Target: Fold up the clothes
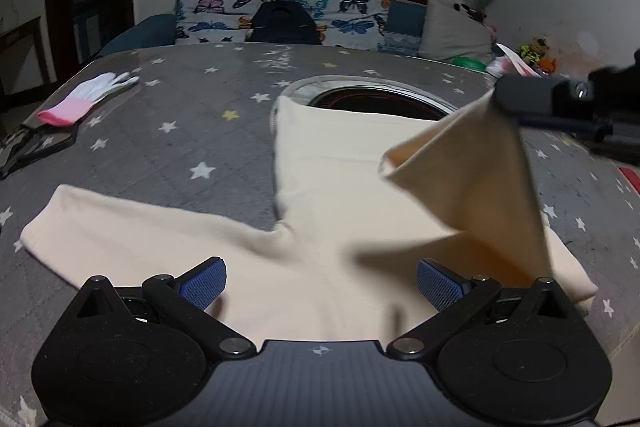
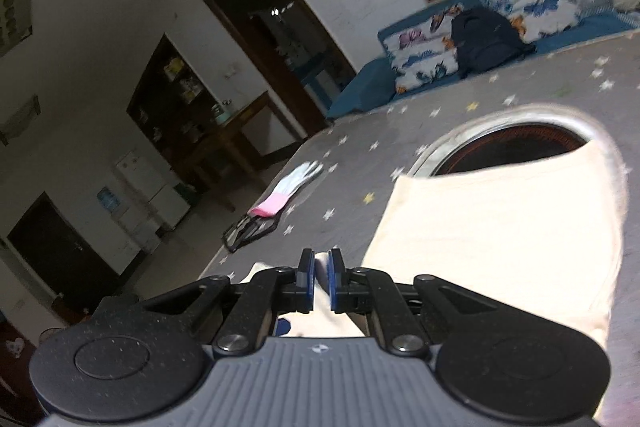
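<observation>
Lifting cream garment (image 1: 340,227) sleeve (image 1: 472,171), right gripper (image 2: 320,281) pinching.

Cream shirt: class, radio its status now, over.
Left hand-held gripper open above cream cotton shirt. Right hand-held gripper shut on lifted sleeve. Nothing obstructing.

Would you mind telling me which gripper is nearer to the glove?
Left. The left gripper hangs open over the shirt, the glove to its left; the right gripper sits farther right.
</observation>
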The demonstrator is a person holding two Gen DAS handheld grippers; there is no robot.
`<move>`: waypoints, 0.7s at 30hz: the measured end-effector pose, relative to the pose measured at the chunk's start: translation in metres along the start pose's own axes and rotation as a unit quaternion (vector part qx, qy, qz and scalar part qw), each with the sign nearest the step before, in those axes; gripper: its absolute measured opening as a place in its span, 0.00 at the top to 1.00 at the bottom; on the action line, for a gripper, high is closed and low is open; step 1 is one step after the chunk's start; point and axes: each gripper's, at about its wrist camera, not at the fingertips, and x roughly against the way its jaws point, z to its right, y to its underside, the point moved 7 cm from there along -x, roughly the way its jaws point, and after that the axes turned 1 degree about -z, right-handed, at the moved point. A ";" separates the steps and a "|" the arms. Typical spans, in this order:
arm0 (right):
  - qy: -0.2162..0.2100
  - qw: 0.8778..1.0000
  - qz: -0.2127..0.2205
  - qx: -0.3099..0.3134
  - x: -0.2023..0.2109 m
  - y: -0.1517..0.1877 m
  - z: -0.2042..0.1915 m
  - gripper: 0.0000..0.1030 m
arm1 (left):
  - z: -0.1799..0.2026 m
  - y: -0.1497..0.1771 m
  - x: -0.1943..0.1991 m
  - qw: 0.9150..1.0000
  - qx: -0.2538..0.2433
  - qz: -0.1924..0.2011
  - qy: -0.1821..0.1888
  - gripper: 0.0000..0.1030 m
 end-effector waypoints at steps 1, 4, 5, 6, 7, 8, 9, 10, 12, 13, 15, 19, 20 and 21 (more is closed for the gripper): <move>0.000 1.000 -0.003 0.000 -0.003 0.002 0.000 0.93 | -0.003 0.000 0.000 1.000 0.004 0.000 0.000 0.00; 0.014 1.000 -0.009 0.011 -0.006 0.009 0.001 0.89 | -0.009 0.002 0.001 1.000 0.010 -0.002 0.001 0.00; 0.019 1.000 -0.009 0.014 -0.002 0.012 0.003 0.86 | -0.010 0.002 0.001 1.000 0.010 -0.002 0.002 0.00; 0.031 0.999 -0.007 0.021 0.003 0.013 0.007 0.85 | -0.010 0.002 0.001 1.000 0.010 -0.002 0.003 0.00; 0.043 0.999 -0.004 0.027 0.009 0.014 0.010 0.84 | -0.011 0.002 0.001 1.000 0.009 -0.002 0.004 0.00; 0.057 0.998 -0.003 0.034 0.014 0.016 0.015 0.84 | -0.012 0.002 0.002 1.000 0.008 0.000 0.003 0.00; 0.081 0.996 -0.004 0.045 0.023 0.020 0.025 0.84 | -0.012 0.001 0.005 1.000 0.006 0.003 0.002 0.00; 0.104 0.993 -0.005 0.052 0.030 0.025 0.034 0.84 | -0.012 -0.001 0.009 1.000 0.005 0.011 0.001 0.00; 0.146 0.987 -0.013 0.060 0.046 0.037 0.054 0.84 | -0.013 -0.005 0.016 1.000 0.001 0.026 -0.002 0.00; 0.163 0.985 -0.018 0.059 0.053 0.044 0.064 0.84 | -0.013 -0.008 0.020 0.999 -0.001 0.034 -0.004 0.00; 0.191 0.980 -0.030 0.050 0.062 0.058 0.083 0.84 | -0.011 -0.012 0.024 0.999 -0.008 0.047 -0.004 0.00; 0.227 0.972 -0.052 0.040 0.071 0.077 0.112 0.84 | 0.005 -0.018 0.025 0.998 -0.025 0.054 0.022 0.00; 0.236 0.969 -0.057 0.041 0.071 0.080 0.116 0.84 | 0.010 -0.018 0.022 0.998 -0.030 0.052 0.028 0.00; 0.243 0.967 -0.059 0.044 0.073 0.078 0.119 0.84 | 0.014 -0.018 0.018 0.997 -0.037 0.052 0.034 0.00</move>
